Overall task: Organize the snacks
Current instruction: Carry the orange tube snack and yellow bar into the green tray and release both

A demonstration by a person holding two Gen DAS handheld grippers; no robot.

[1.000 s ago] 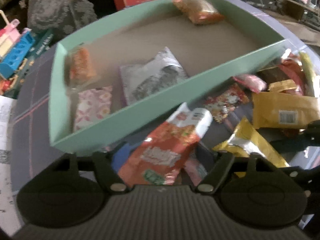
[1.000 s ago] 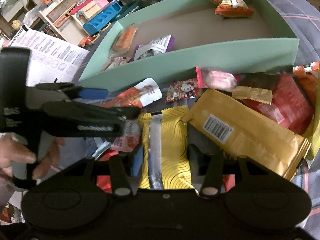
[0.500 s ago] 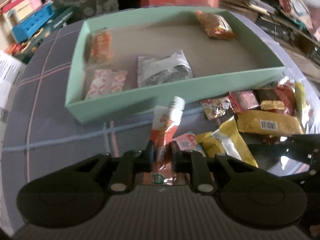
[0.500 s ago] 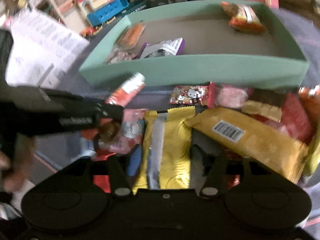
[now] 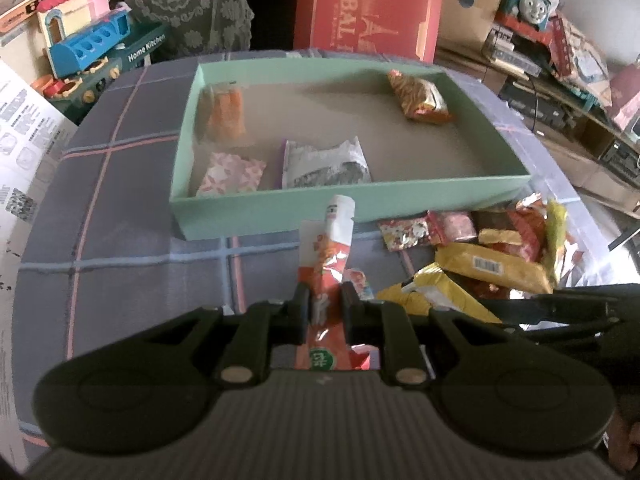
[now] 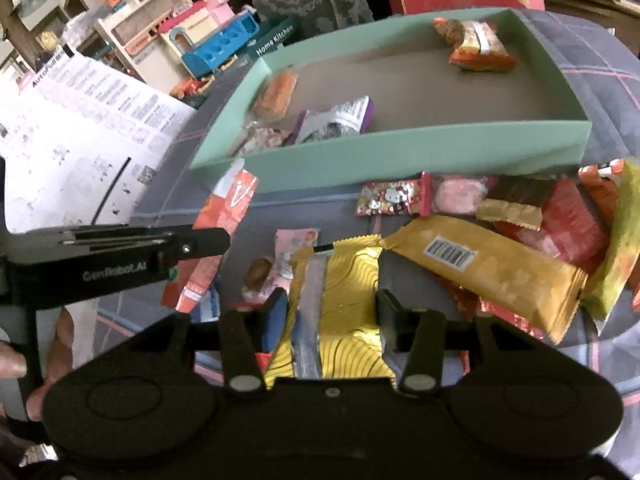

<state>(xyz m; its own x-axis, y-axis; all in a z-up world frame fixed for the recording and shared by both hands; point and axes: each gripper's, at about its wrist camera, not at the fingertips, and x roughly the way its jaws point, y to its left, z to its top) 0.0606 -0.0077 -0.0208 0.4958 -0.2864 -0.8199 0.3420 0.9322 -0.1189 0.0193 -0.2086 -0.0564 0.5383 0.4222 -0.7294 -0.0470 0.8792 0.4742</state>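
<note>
A light, crinkly red packet (image 5: 326, 276) was clamped mid-length in the left gripper (image 5: 325, 308) at lower centre, while the right gripper (image 6: 332, 304) stood apart around a gold packet (image 6: 336, 304).

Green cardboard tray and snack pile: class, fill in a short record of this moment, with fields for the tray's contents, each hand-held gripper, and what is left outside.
tray: shallow green cardboard tray on a plaid cloth
inside tray: four packets
left hand-held gripper: shut on a red-and-white foil sachet, short of the tray
right hand-held gripper: open, astride a yellow-gold wavy-patterned packet
outside tray: long gold bar wrapper with barcode and mixed wrappers
</note>
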